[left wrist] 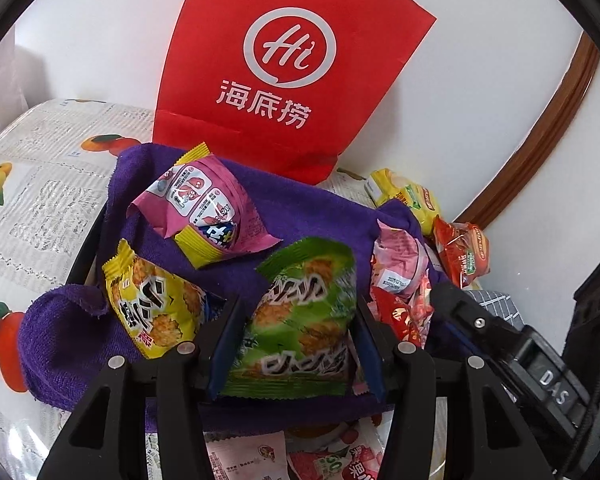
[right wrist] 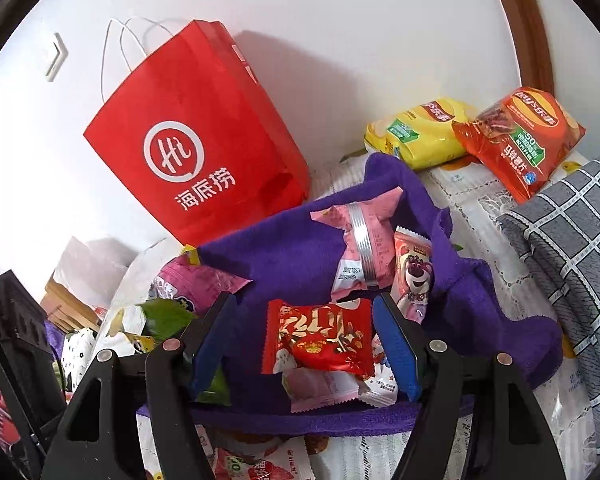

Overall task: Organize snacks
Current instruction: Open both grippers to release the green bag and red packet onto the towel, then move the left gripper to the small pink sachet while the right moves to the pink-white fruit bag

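A purple cloth (left wrist: 292,204) lies bunched on the table with snack packets on it. My left gripper (left wrist: 296,304) is shut on a green rice-cracker packet (left wrist: 300,328), its pads pressing both sides. Beside it lie a yellow cracker packet (left wrist: 156,308) and a pink packet (left wrist: 204,204). In the right wrist view, my right gripper (right wrist: 305,300) stands open around a red candy packet (right wrist: 320,338), with a gap at the left finger. Behind it lie a pink wrapped packet (right wrist: 364,248) and a bear-print packet (right wrist: 414,276).
A red paper bag (right wrist: 204,140) stands against the white wall behind the cloth. A yellow chips bag (right wrist: 416,136) and an orange chips bag (right wrist: 520,136) lie at the back right. A grey checked cloth (right wrist: 572,248) is at the right. More packets lie at the near edge.
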### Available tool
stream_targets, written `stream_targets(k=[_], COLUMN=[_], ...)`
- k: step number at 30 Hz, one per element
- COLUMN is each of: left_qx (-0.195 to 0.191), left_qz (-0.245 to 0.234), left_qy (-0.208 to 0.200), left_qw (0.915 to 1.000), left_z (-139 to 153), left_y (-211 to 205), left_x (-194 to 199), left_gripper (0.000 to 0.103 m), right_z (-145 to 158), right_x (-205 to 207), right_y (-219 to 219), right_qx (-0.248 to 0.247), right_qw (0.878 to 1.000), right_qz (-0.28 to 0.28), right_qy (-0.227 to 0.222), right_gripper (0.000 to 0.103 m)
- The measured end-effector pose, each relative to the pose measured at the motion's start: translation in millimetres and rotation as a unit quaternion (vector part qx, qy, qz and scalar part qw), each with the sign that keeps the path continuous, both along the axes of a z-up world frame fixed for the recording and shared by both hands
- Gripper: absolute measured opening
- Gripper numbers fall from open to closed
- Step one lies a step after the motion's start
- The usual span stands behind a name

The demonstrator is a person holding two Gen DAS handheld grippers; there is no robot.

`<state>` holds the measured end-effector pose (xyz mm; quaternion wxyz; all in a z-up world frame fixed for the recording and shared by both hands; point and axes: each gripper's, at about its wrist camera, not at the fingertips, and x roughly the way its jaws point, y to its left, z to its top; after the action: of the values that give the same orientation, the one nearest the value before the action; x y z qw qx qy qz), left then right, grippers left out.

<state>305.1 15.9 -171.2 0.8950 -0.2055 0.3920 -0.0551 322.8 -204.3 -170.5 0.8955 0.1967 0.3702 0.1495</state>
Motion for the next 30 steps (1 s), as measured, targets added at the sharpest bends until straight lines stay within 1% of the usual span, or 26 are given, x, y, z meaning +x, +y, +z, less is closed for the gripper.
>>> stream_targets(k=[1, 4, 5, 14, 19, 24, 26, 30], left_qx=[-0.002, -0.009, -0.01, -0.041, -0.039, -0.014, -0.007, -0.006], left_qz=[0.001, 0.007, 0.011, 0.021, 0.019, 0.018, 0.024, 0.027], left_qy=[-0.001, -0.008, -0.011, -0.013, -0.006, -0.013, -0.014, -0.013], left_qw=[1.0, 0.9999, 0.9998, 0.9988, 0.999, 0.9996, 0.9996, 0.9995], left_z=[0, 1, 3, 7, 9, 14, 15, 13], left_y=[1, 3, 4, 20, 23, 26, 30, 39], left_x=[0, -1, -2, -7, -9, -19, -25, -37], left_gripper=[0.051, 0.058, 0.059, 0.062, 0.062, 0.062, 0.062, 0.062], right_z=[1, 3, 3, 9, 8, -6, -14, -29], right_x=[-1, -2, -3, -15, -30, -51, -60, -72], right_y=[1, 3, 4, 5, 1, 11, 20, 31], right_qx=[-0.001, -0.003, -0.006, -0.008, 0.004, -0.025, -0.046, -0.057], right_qw=[1.0, 1.0, 1.0, 1.0, 0.999, 0.998, 0.995, 0.99], right_qz=[0.002, 0.008, 0.009, 0.016, 0.027, 0.061, 0.086, 0.125], right_qy=[-0.002, -0.006, -0.008, -0.025, -0.032, -0.019, -0.002, 0.031], right_gripper=[0.07, 0.07, 0.07, 0.07, 0.07, 0.07, 0.07, 0.071])
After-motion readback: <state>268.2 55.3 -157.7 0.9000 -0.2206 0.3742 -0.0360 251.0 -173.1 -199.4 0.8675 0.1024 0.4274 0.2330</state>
